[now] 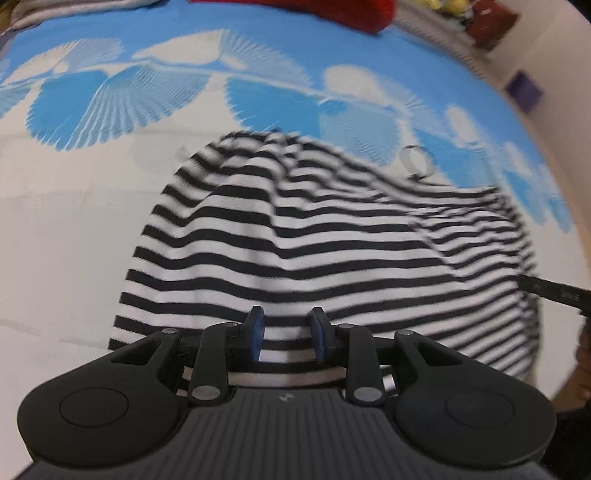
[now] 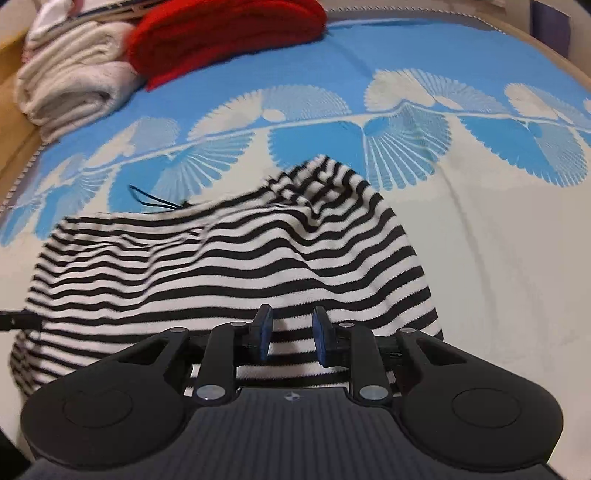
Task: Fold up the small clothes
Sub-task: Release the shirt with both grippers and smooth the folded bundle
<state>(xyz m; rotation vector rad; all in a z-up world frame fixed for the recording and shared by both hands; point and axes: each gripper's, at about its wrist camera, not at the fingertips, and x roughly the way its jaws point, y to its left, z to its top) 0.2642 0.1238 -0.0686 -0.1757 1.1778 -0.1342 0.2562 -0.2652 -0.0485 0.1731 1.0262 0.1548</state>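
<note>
A black-and-white striped garment (image 1: pixel 314 240) lies rumpled on a blue-and-white patterned bedspread (image 1: pixel 74 229); it also shows in the right wrist view (image 2: pixel 240 266). My left gripper (image 1: pixel 287 334) is over the garment's near hem, its jaws apart with striped cloth showing between them. My right gripper (image 2: pixel 291 334) is over the near hem at the garment's right part, its jaws apart as well. Whether either one pinches the cloth is not clear. A thin black cord (image 2: pixel 151 199) sticks out from the garment's far edge.
Folded white towels (image 2: pixel 70 85) and a red folded cloth (image 2: pixel 221 33) lie at the far left of the bed. The other gripper's dark finger (image 1: pixel 554 291) shows at the right edge. A small ring-shaped object (image 1: pixel 419 162) lies beyond the garment.
</note>
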